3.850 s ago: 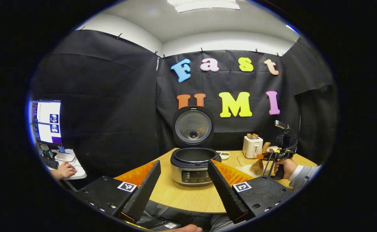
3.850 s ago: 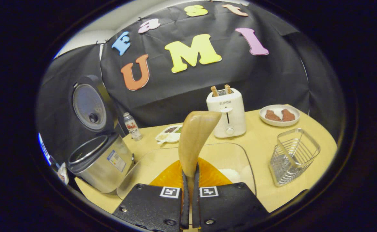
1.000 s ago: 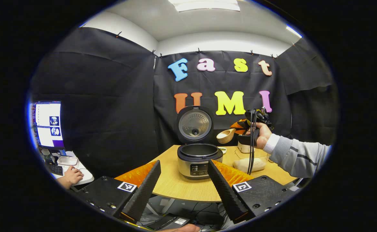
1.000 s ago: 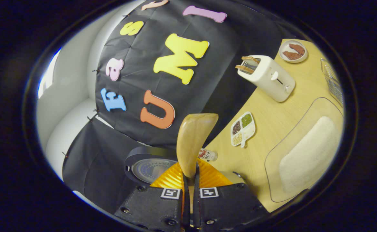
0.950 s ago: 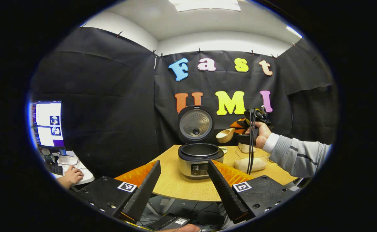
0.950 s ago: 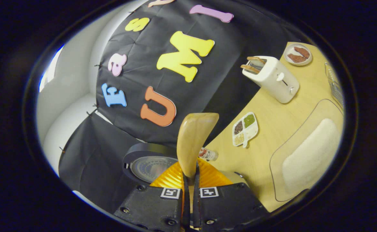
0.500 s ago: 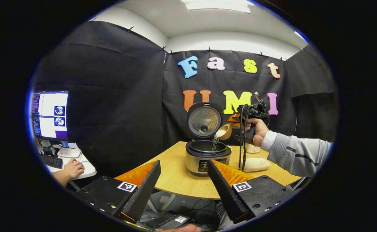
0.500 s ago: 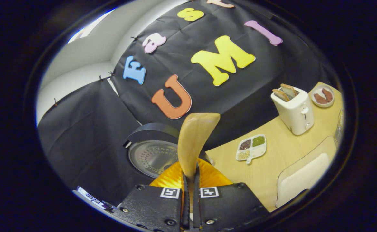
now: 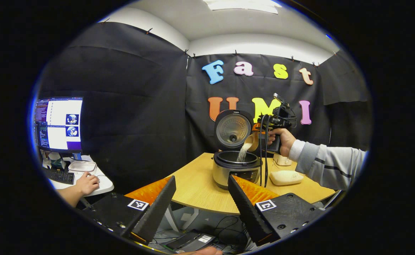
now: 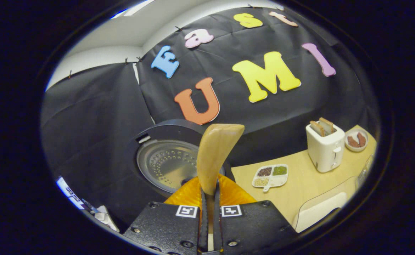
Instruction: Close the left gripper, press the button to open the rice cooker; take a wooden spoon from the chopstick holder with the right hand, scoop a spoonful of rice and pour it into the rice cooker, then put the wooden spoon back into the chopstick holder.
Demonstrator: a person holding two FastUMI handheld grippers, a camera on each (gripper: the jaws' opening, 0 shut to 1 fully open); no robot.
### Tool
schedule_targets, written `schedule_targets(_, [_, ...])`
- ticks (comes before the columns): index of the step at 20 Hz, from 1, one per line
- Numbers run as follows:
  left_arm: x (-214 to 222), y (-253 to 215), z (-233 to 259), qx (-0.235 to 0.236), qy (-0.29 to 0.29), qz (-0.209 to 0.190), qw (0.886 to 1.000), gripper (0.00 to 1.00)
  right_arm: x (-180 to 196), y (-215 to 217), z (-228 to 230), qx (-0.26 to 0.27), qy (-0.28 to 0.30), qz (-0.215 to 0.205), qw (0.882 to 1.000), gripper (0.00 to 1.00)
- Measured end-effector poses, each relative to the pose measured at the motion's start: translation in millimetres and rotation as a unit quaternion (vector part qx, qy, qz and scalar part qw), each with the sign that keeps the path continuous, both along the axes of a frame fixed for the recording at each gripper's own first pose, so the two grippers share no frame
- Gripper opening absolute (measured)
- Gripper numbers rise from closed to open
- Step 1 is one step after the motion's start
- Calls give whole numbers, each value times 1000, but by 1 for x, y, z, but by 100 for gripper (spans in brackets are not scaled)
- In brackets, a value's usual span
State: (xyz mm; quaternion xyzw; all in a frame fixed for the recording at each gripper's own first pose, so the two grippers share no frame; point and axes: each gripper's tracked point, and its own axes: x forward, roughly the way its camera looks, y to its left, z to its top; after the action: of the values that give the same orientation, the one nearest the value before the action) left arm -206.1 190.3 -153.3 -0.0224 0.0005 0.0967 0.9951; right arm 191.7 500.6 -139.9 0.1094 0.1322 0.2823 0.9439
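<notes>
The rice cooker (image 9: 236, 170) stands on the table with its lid (image 9: 233, 128) raised. Over the pot a hand holds my right gripper (image 9: 260, 132), shut on the handle of the wooden spoon (image 9: 251, 142). The spoon is tipped, and a stream of rice (image 9: 242, 154) falls from it into the pot. In the right gripper view the spoon (image 10: 216, 152) stands up between the shut fingers of the right gripper (image 10: 209, 194), with the lid's inside (image 10: 164, 163) behind it. My left gripper (image 9: 202, 178) is open and holds nothing, well back from the table's near edge.
A clear tray of rice (image 9: 285, 177) lies right of the cooker, with a white toaster (image 10: 324, 147) behind it. A divided dish (image 10: 270, 175) of grains and a plate (image 10: 356, 140) lie farther back. At the left a monitor (image 9: 58, 124) stands over a desk with a person's hand (image 9: 85, 182).
The right gripper carried the spoon from the rice tray up over the open pot and tipped it; rice now pours out. The left gripper drew back and turned slightly left.
</notes>
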Motion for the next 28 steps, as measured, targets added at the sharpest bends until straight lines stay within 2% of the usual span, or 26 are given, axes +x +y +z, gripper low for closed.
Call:
schedule_targets(4, [-4,-1,-2,6,4,-2,1000,94,-12,11,11,-88,-87,12,992,11])
schedule_targets(8, [-2,-5,-2,16,4,-6,1000,94,-29,19,23,-119,-145,25,982,12])
schedule_targets(11, [-1,-12,-2,17,6,-10,1000,94,-43,24,30,-163,-197,45,966,12])
schedule_targets(13, [-2,-17,0,20,7,-14,1000,94,-55,25,34,-204,-233,62,949,13])
schedule_targets(15, [-1,-20,4,24,6,-14,1000,94,-62,20,42,-211,-257,63,941,13])
schedule_targets(17, [0,-26,9,25,5,-17,1000,94,-64,19,45,-201,-252,55,945,13])
schedule_targets(22, [5,-39,20,24,-6,-22,999,94,-53,-21,56,-187,-225,27,956,13])
schedule_targets(28, [16,-60,25,18,-9,-29,999,94,-25,-92,68,-174,-210,-15,962,14])
